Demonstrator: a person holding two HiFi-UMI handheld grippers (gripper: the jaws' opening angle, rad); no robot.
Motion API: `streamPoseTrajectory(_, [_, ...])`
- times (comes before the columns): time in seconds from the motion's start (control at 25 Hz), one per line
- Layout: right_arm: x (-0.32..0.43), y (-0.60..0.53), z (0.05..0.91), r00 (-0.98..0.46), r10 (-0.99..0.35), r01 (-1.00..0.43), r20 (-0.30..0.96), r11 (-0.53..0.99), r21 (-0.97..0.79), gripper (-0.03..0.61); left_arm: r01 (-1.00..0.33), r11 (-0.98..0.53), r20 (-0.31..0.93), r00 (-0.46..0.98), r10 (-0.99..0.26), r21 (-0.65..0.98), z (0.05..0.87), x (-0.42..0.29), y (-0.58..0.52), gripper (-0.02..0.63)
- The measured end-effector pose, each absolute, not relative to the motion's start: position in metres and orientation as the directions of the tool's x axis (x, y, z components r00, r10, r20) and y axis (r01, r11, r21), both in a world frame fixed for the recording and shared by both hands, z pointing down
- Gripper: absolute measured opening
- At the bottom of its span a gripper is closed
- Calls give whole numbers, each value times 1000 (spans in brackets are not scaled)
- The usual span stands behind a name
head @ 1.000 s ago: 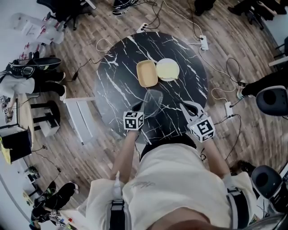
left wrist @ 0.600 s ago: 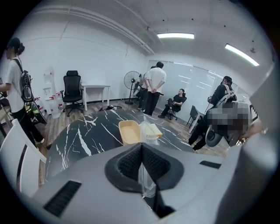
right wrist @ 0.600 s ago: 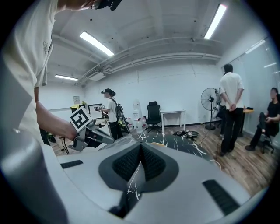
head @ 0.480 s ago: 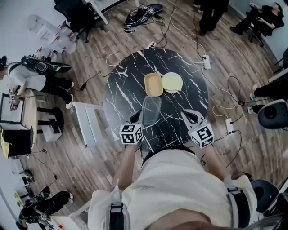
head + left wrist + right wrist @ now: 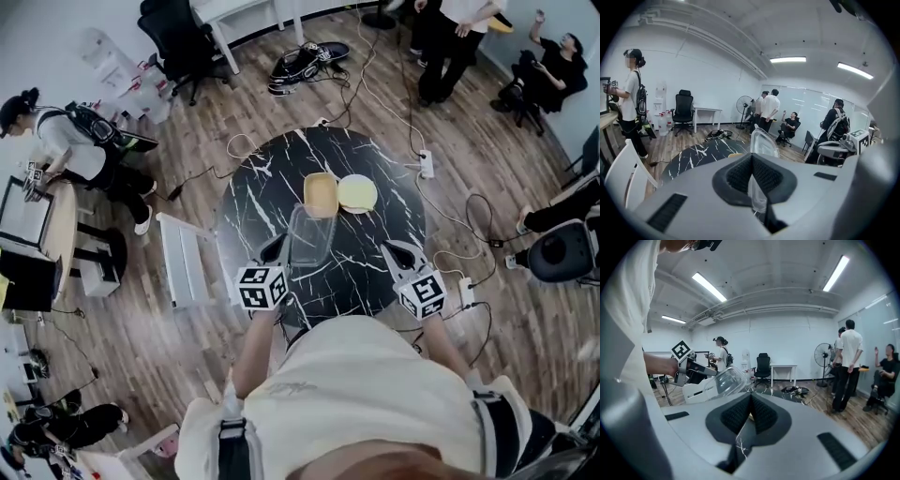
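Observation:
My left gripper (image 5: 275,251) is shut on the rim of a clear plastic container (image 5: 310,234), held up above the round black marble table (image 5: 267,192). The same clear container (image 5: 761,142) rises straight from the closed jaws in the left gripper view, and the clear container (image 5: 719,383) also shows at the left of the right gripper view. My right gripper (image 5: 394,253) hangs over the table's near right side with its jaws together and nothing between them. A yellow tray (image 5: 321,193) and a pale round plate (image 5: 356,193) lie side by side past the container.
Cables and power strips (image 5: 424,165) trail over the wooden floor around the table. A white chair (image 5: 183,260) stands at the table's left. Several people stand or sit around the room, with office chairs (image 5: 562,251) and a desk (image 5: 19,234) at the edges.
The left gripper has lifted the clear container higher, so it now stands against the room instead of the tabletop. The head view has risen and shifted; the right gripper stays shut.

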State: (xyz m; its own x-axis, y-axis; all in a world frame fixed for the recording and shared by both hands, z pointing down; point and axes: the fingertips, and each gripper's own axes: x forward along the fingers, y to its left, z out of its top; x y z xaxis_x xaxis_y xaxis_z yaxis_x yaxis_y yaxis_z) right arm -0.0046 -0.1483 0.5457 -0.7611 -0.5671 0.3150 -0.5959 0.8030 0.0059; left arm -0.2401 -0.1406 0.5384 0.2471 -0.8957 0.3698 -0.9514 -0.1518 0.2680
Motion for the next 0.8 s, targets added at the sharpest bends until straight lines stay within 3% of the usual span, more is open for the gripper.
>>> streamPoseTrajectory(0.48, [-5,-168,492,-779,-595,-601,198,799,34,8,-955,-188,244,243,-939,230,463,-246,-135,17])
streamPoseTrajectory(0.8, [-6,-178,450,-790,-608,-613,80,788,-62,8,-954,-223,191,262,-946,202,432,-247,-133,17])
